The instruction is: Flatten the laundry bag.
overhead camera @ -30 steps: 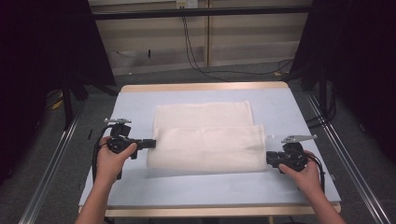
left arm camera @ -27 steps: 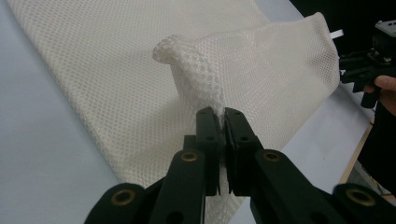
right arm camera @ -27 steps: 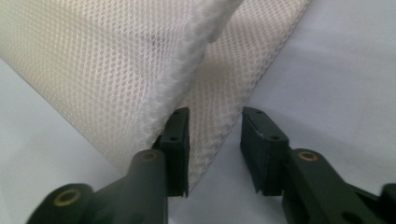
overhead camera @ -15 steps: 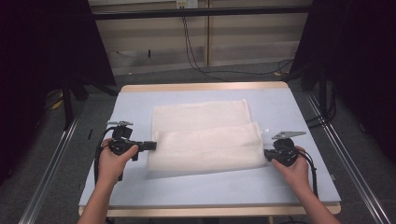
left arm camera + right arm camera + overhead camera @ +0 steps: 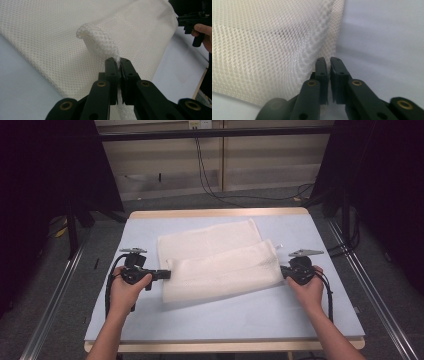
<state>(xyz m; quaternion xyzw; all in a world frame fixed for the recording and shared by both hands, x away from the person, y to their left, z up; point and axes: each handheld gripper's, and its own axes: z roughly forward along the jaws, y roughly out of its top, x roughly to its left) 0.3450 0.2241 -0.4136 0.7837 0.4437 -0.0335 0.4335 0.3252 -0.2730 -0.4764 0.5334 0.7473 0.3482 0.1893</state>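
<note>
A: The white cloth [image 5: 62, 45] is looking like open mesh, rough and matt, isn't it?

B: Yes. The bench [image 5: 240, 315] top is showing smooth, matt pale blue, with a bare wood edge.

A: And the left gripper [image 5: 119, 62]?

B: Its 2 jaws are looking like matt black plastic, with brass-coloured rivets gleaming. The right gripper [image 5: 329, 61] is looking alike.
</note>
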